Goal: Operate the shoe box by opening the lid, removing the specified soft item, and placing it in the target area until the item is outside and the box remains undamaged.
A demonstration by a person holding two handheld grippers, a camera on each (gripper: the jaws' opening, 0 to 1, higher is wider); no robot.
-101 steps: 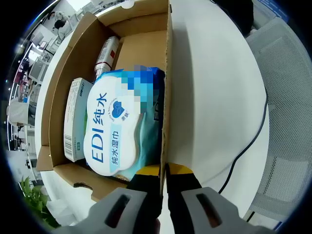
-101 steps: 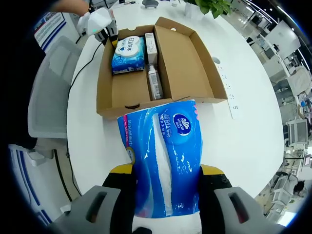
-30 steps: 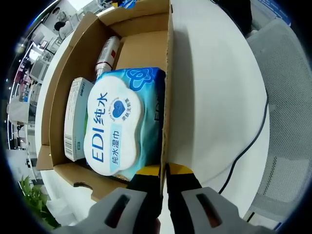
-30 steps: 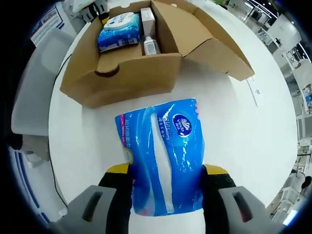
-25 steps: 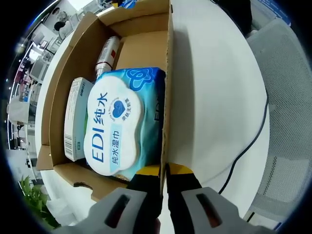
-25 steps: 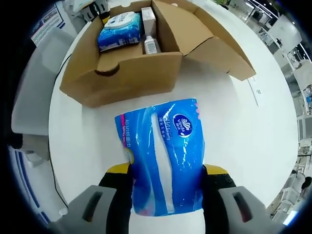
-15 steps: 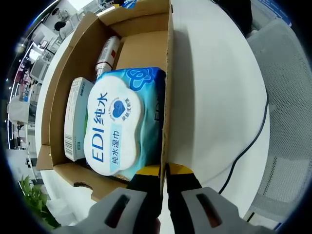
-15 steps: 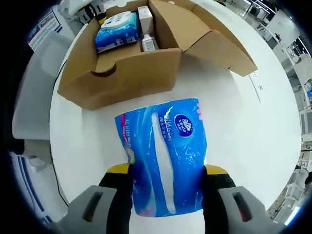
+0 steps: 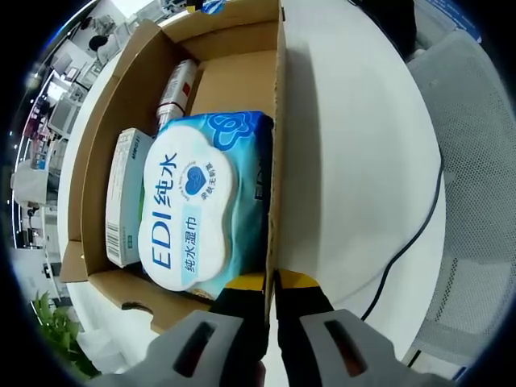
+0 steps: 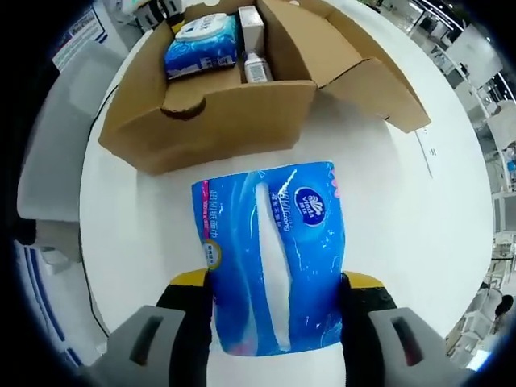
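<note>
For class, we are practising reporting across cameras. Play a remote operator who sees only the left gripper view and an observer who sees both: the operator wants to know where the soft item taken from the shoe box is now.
Operator: I see the box wall pinched by my left gripper. Where is the soft item?
Observer: The blue tissue pack is outside the shoe box, held between the jaws of the right gripper.
Operator: Is it over the box?
Observer: No, it is over the white table, in front of the box's end wall.
Operator: And the lid?
Observer: The lid is folded open to the side, next to the pack of wet wipes inside.
</note>
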